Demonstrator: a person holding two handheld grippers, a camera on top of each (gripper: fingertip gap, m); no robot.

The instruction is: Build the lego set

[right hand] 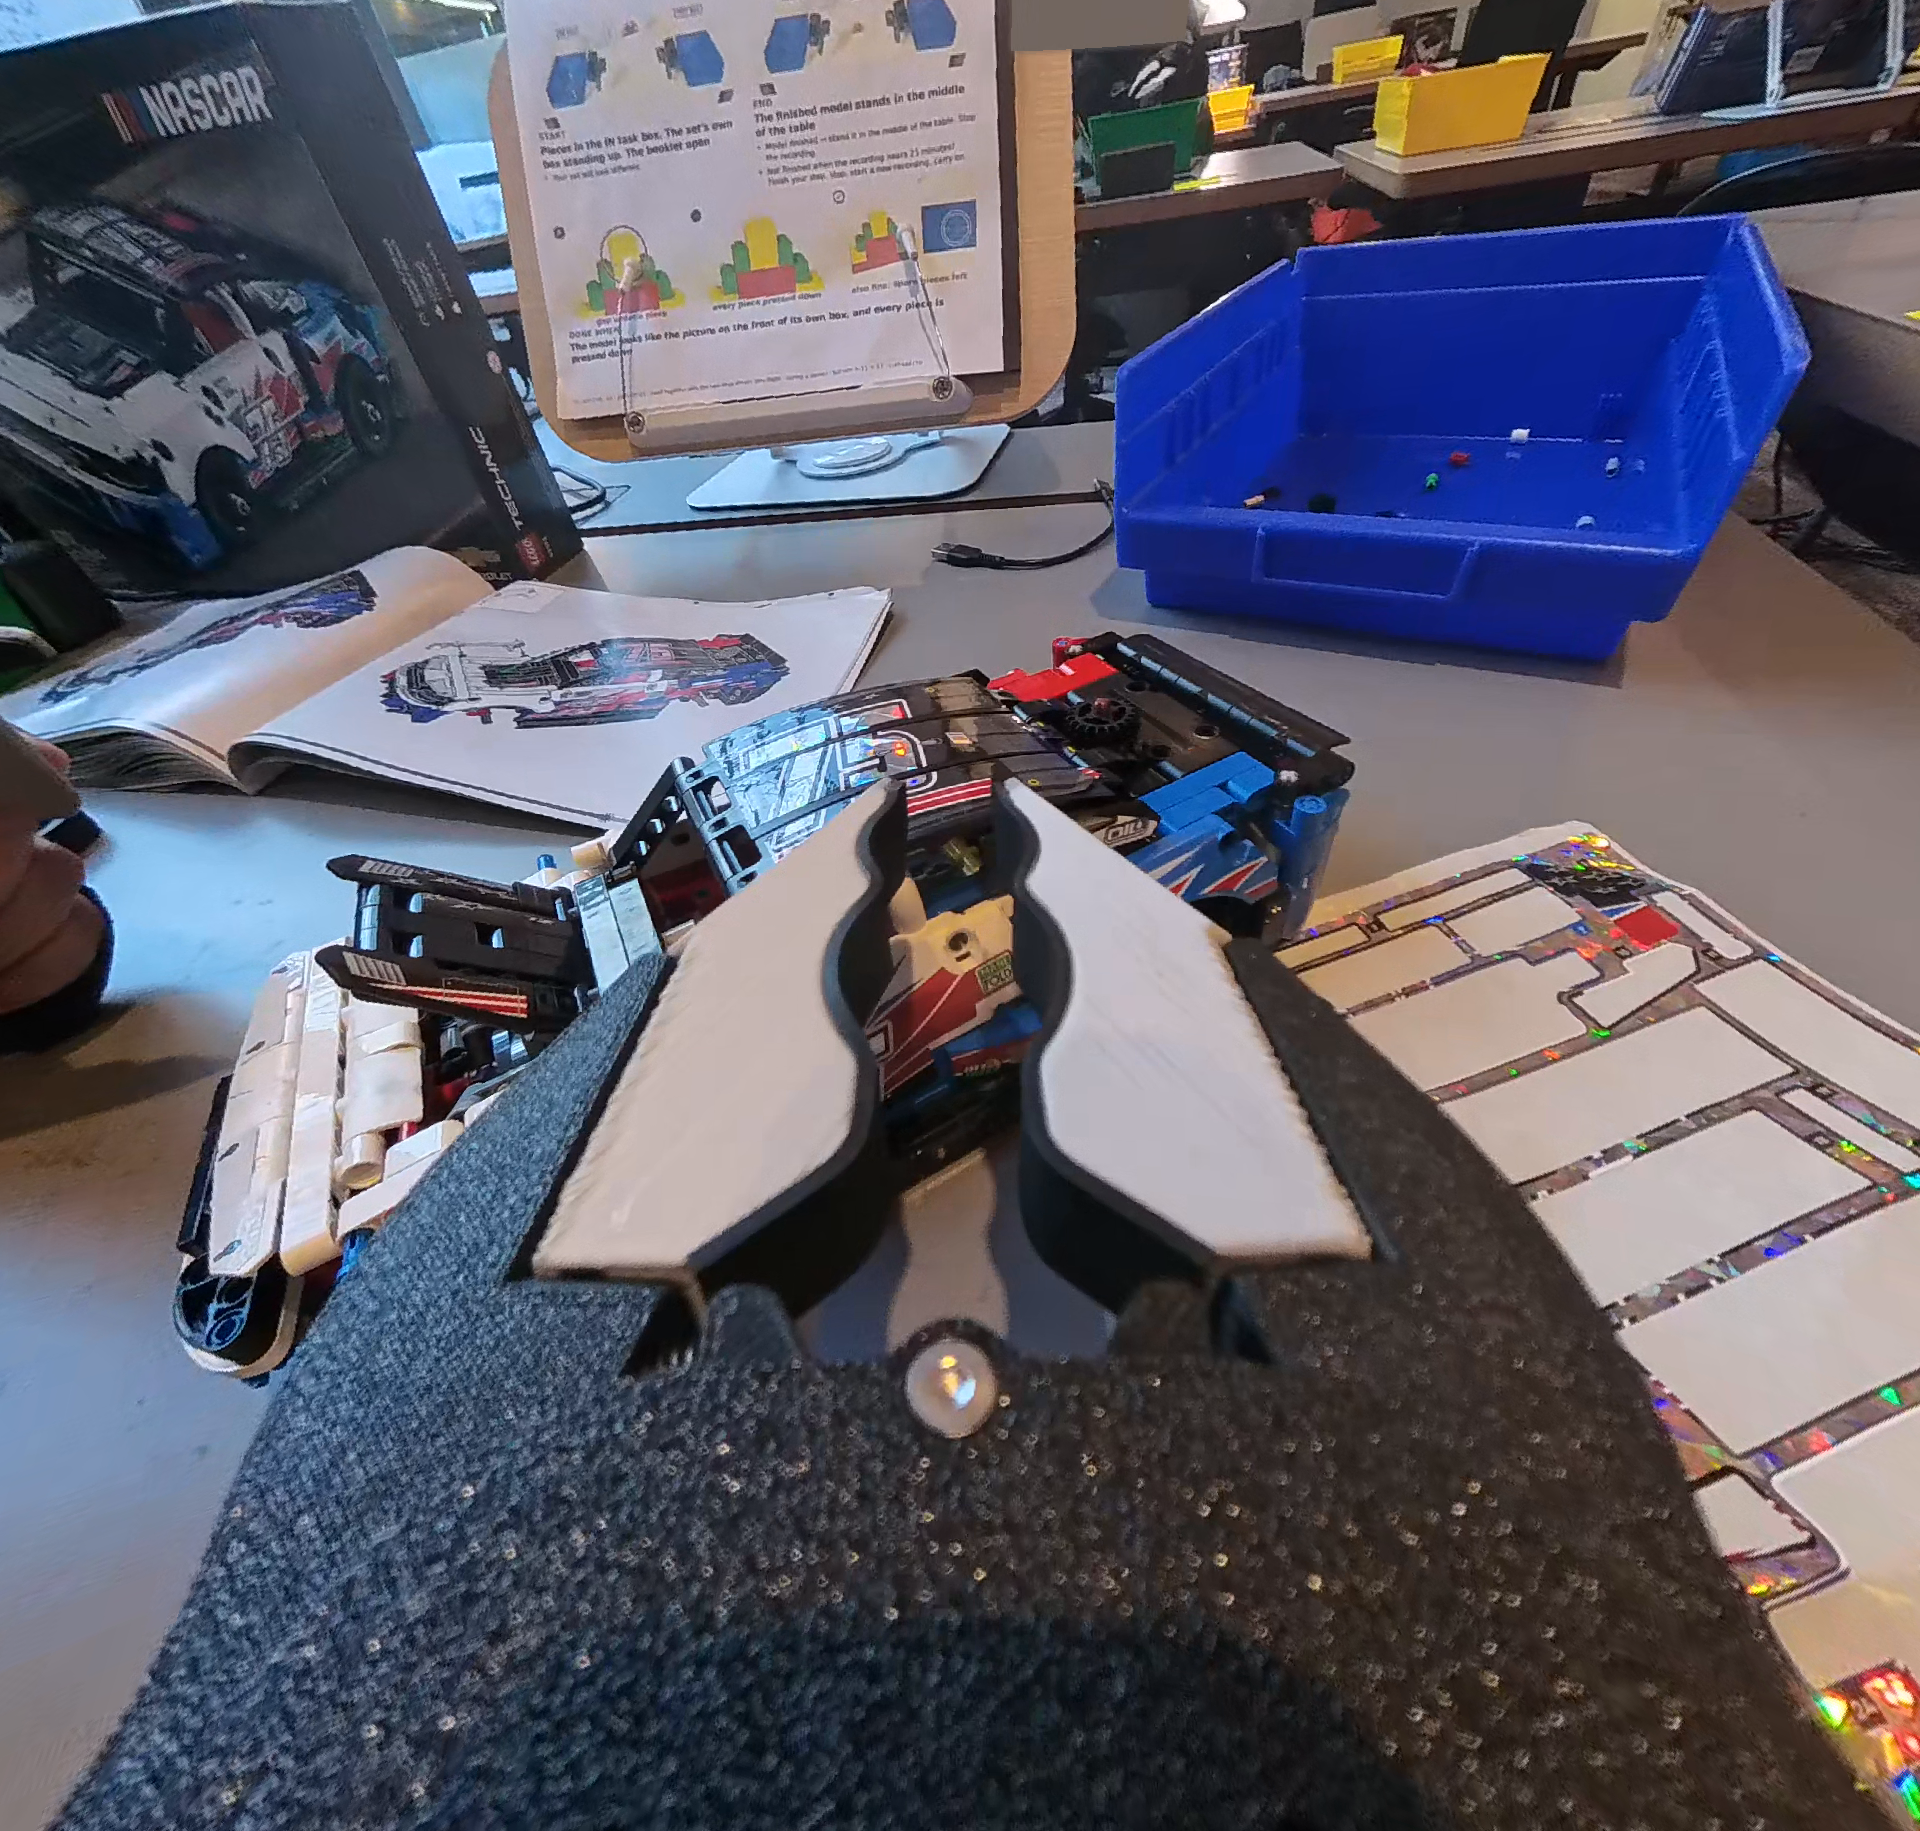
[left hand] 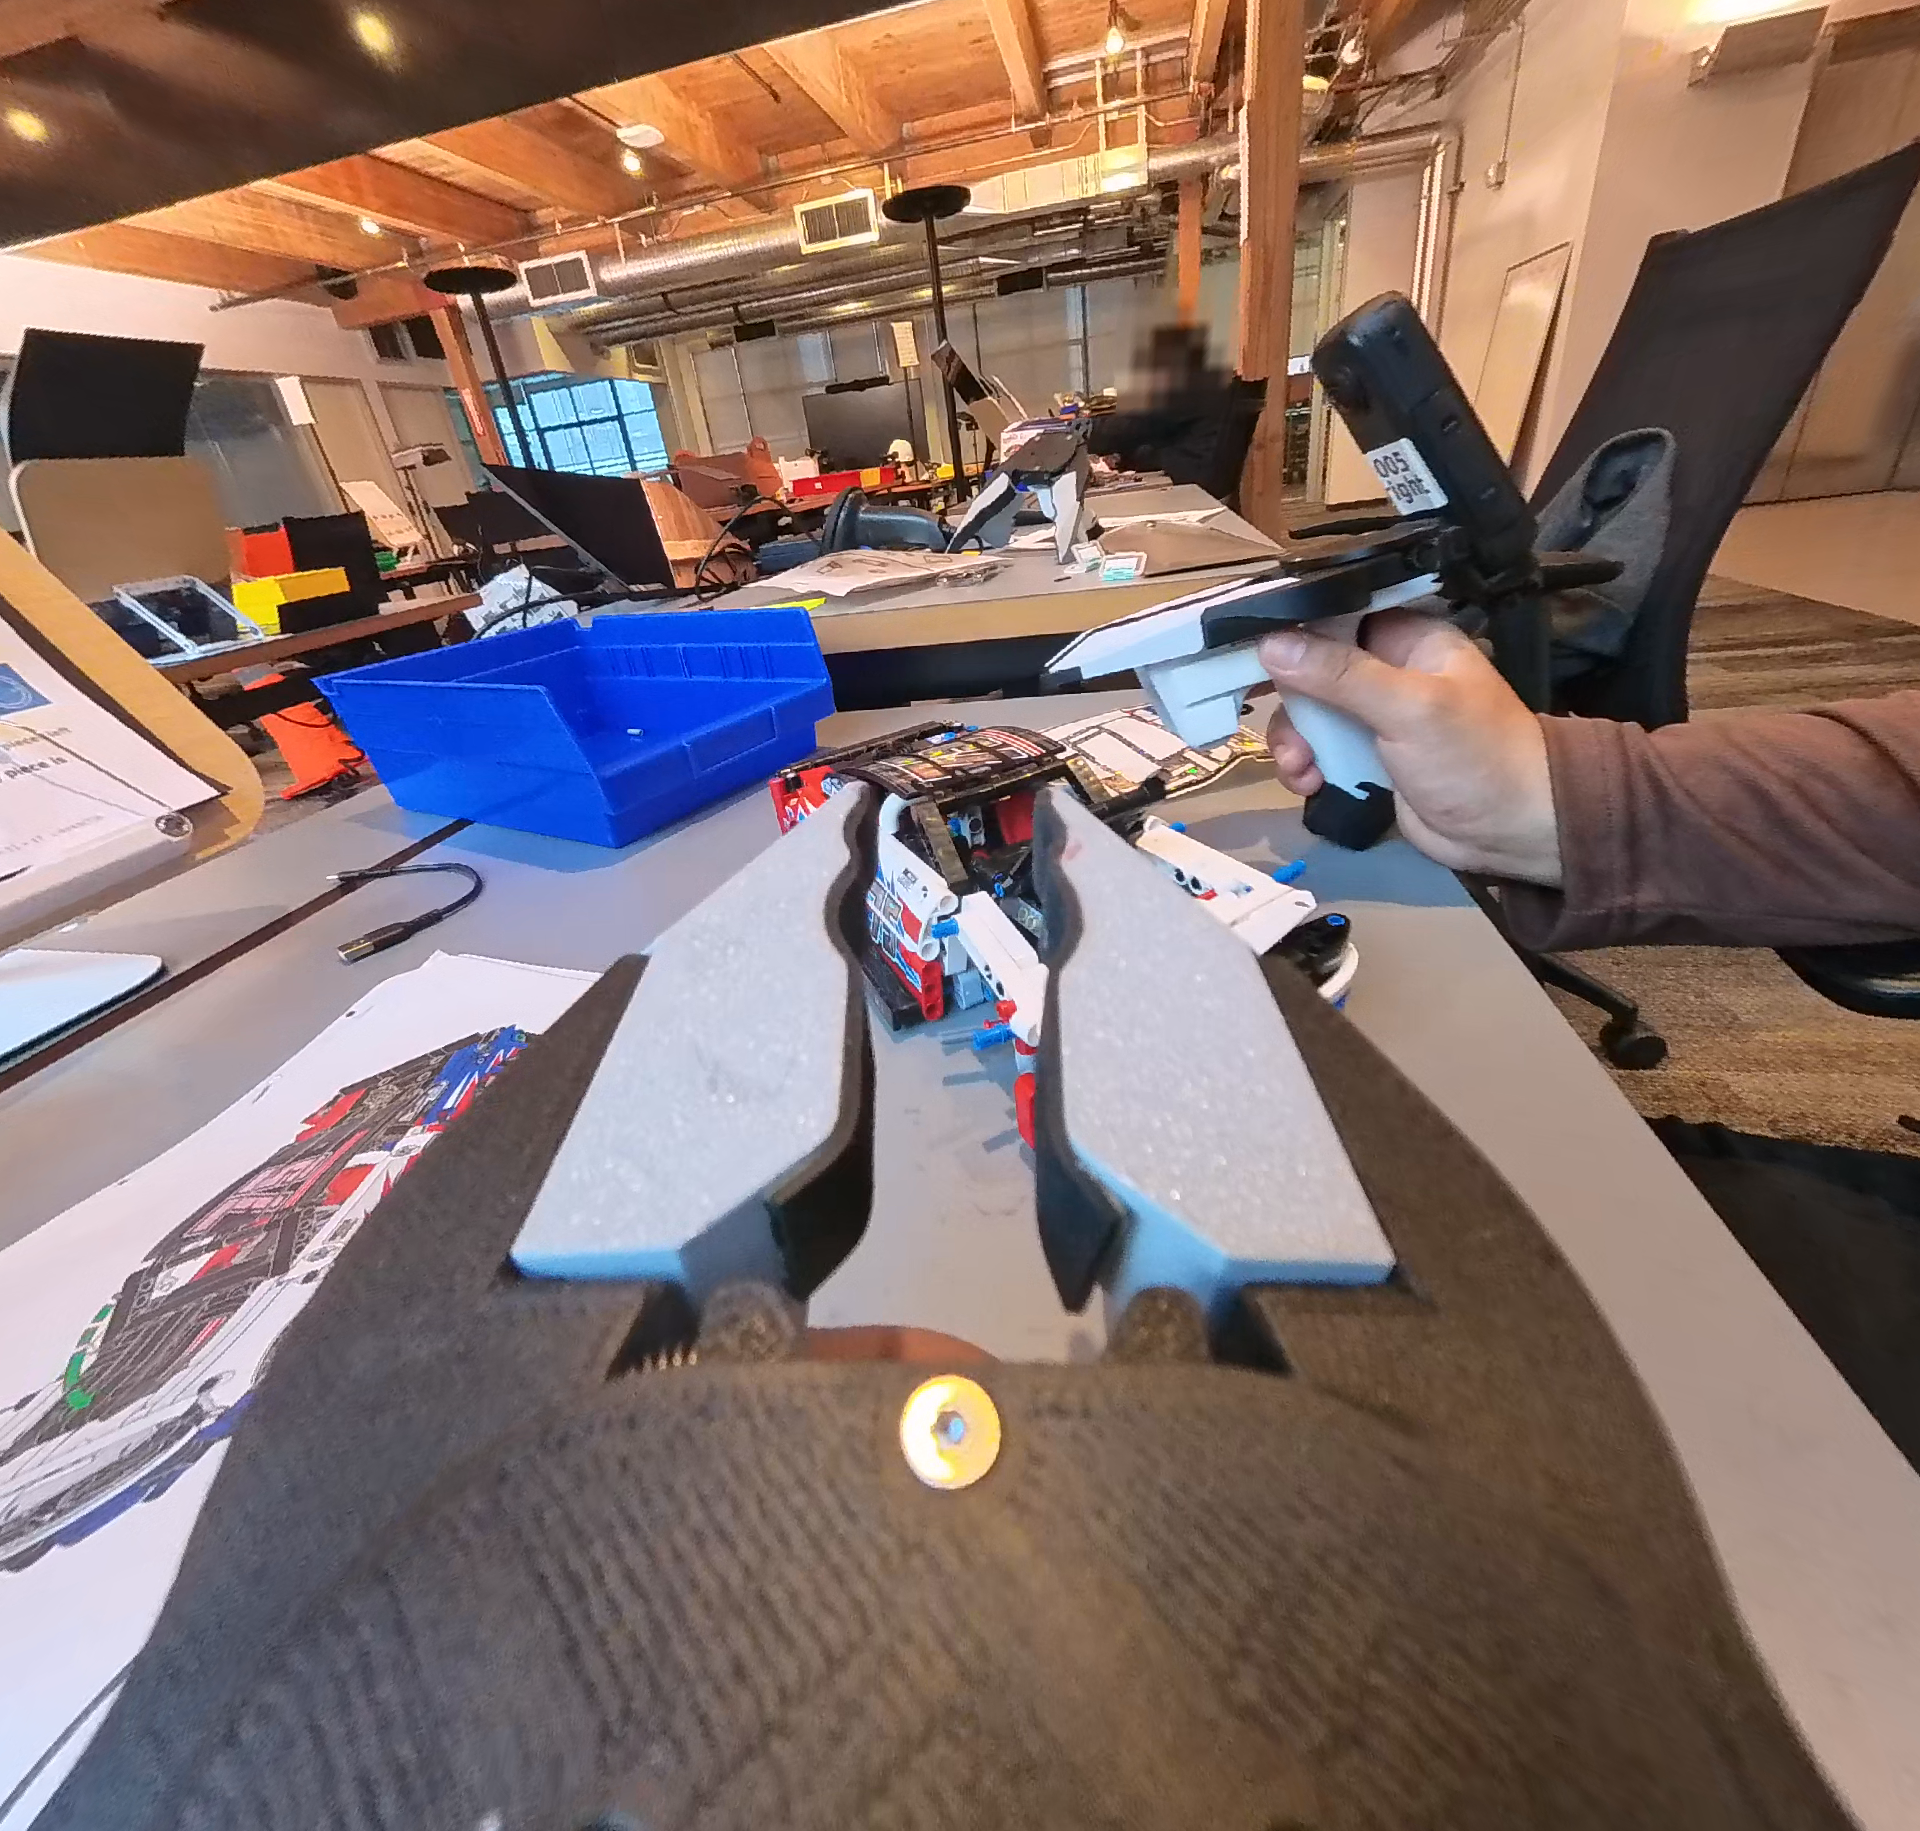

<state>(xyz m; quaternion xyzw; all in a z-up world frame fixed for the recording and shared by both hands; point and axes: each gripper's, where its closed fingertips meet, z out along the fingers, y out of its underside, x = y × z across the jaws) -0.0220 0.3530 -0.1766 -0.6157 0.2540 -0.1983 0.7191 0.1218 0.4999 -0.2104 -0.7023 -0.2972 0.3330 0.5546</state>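
Note:
The partly built Lego race car (right hand: pixel 1039 732), black, white, red and blue, rests on the grey table (right hand: pixel 1558 732). In the right wrist view my right gripper (right hand: pixel 951 805) is open and empty, just above the car's side, with the fingers framing a white and red panel. In the left wrist view the car (left hand: pixel 966 763) lies just beyond my left gripper (left hand: pixel 951 815), which is open and holds nothing. The right gripper (left hand: pixel 1070 659) also shows there, held by a hand (left hand: pixel 1403 732) above the car.
A blue bin (right hand: pixel 1455 576) with several small pieces stands behind the car. An open booklet (right hand: pixel 468 680), the set's box (right hand: pixel 208 275) and a sheet on a stand (right hand: pixel 758 171) are on the left. A sticker sheet (right hand: pixel 1610 1054) lies on the right. A cable (right hand: pixel 1018 555) lies nearby. There is about 20 cm between the tips of the two grippers.

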